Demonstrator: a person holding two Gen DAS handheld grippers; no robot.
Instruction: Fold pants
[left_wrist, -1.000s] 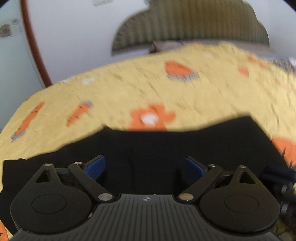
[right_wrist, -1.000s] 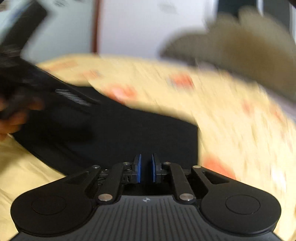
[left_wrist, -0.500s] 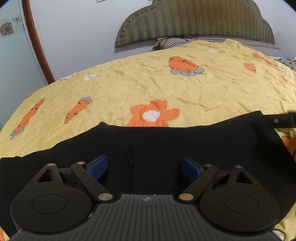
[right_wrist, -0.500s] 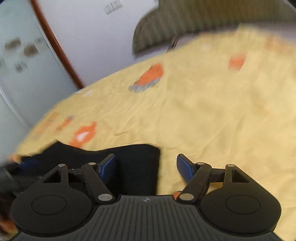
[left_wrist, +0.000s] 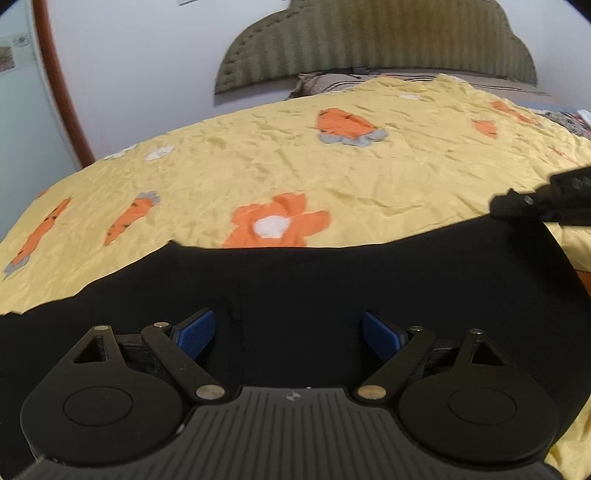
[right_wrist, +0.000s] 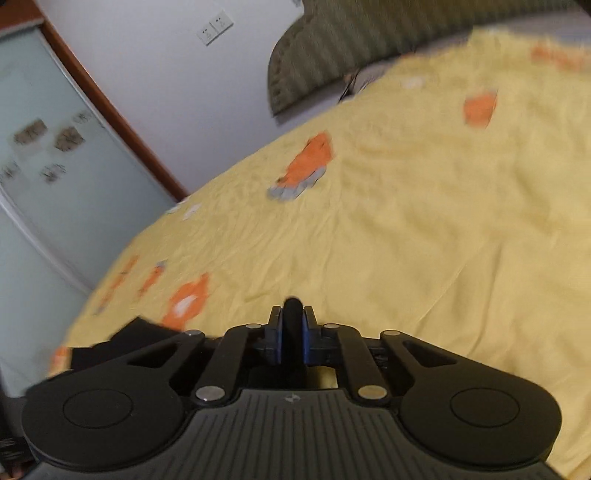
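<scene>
Broadly, the bed (left_wrist: 369, 173) filled both views, spread with a yellow sheet printed with orange carrots and flowers, a padded headboard (left_wrist: 373, 40) rising behind it. Across the near part of the sheet lay the black pants (left_wrist: 332, 288), spread flat and wide, with a faint seam running down near the middle. The left gripper (left_wrist: 286, 332) hovered low over that dark cloth, its blue-padded fingers (left_wrist: 195, 332) parted wide and holding nothing. The right gripper (right_wrist: 291, 332) had its fingers clenched on a fold of the black fabric at the far right corner of the garment, where the left view showed it pinching the edge.

The likely trouble was a one-sided lift: with only one corner held, carrying it over could drag the pants askew and bunch the layers. The thin pinch might also slip free, since the cloth looked smooth and limp.
</scene>
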